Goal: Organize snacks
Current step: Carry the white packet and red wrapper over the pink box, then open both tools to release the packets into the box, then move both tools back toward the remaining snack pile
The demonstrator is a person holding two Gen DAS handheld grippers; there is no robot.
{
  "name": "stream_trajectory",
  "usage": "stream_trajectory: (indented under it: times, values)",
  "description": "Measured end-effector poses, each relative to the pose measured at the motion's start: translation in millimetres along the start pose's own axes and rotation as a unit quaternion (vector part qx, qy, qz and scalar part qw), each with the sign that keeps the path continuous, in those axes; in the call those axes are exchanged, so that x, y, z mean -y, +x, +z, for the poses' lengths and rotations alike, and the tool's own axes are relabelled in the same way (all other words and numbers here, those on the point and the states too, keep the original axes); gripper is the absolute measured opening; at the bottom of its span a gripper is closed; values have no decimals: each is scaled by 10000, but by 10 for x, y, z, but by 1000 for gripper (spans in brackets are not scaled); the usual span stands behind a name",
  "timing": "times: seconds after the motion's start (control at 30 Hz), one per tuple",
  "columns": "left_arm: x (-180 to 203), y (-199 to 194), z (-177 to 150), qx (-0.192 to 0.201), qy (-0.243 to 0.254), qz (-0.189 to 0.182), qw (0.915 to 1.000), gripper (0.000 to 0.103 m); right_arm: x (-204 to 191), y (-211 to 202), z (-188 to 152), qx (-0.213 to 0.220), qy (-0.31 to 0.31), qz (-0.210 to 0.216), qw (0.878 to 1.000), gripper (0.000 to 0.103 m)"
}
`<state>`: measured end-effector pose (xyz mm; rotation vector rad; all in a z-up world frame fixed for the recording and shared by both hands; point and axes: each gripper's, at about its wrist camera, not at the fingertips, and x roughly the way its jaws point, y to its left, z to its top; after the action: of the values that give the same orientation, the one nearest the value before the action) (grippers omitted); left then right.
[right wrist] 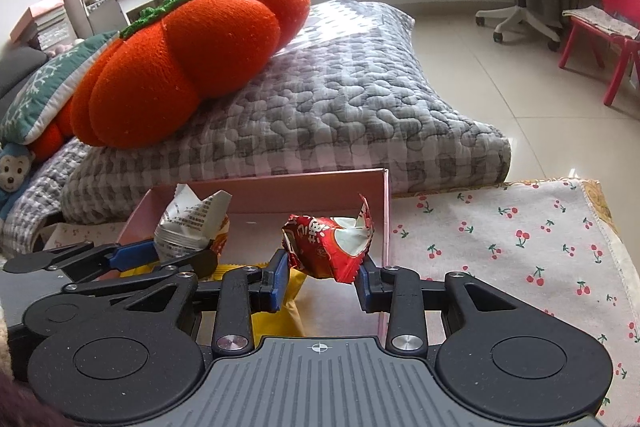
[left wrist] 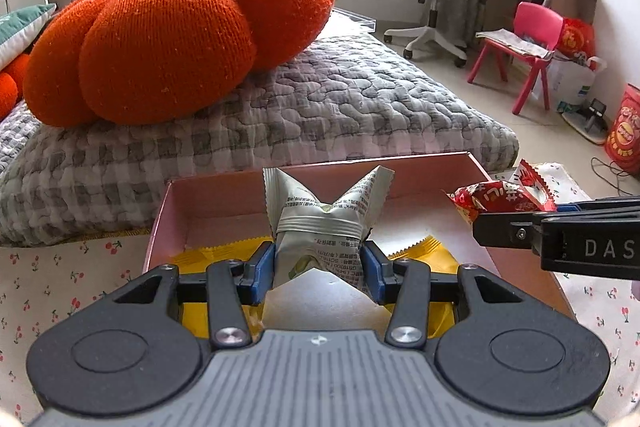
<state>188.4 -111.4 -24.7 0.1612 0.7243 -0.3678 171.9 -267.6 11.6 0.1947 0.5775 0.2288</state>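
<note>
Both grippers sit over the open pink cardboard box (left wrist: 400,175), snacks hanging just above its floor.

Left gripper (left wrist: 318,269) is clamped on one pale grey-green foil snack packet (left wrist: 326,223), long axis upright. Right gripper (right wrist: 322,279) pinches one crumpled red foil snack packet (right wrist: 328,247), nearer the box's right wall.

Two yellow wrappers (left wrist: 424,247) lie inside the box.

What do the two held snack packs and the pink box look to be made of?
White snack pack: thin glossy film, probably plastic, creased, with a crimped seam. Red snack pack: shiny crinkled foil-like film with a serrated edge. Pink box: likely matte cardboard, with flat stiff walls and a plain white inside.
</note>
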Motion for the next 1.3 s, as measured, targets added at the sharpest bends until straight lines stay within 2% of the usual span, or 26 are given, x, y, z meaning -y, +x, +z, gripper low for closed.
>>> stream_trajectory:
  times: [0.13,0.27,0.53,0.9,1.07,1.3]
  values:
    - [13,-7,0,79,79,53,9999,52,-2,-20,12,77,-4,13,10000,35]
    - [31,-27,3,38,149,29,9999,61,15,-51,29,113,98,37,9999,52]
    - [30,-76,-12,-9,138,17,9999,77,-10,-154,39,157,103,41,9998,65]
    - [0,-323,-84,33,26,-39,10000,84,-83,-433,6,204,49,79,9997,76]
    - [-23,-450,-181,2,52,-51,10000,85,-111,-565,-50,198,25,64,9998,78]
    - [-75,-654,-302,-3,-27,-108,9999,93,-180,-795,-127,222,37,136,9997,89]
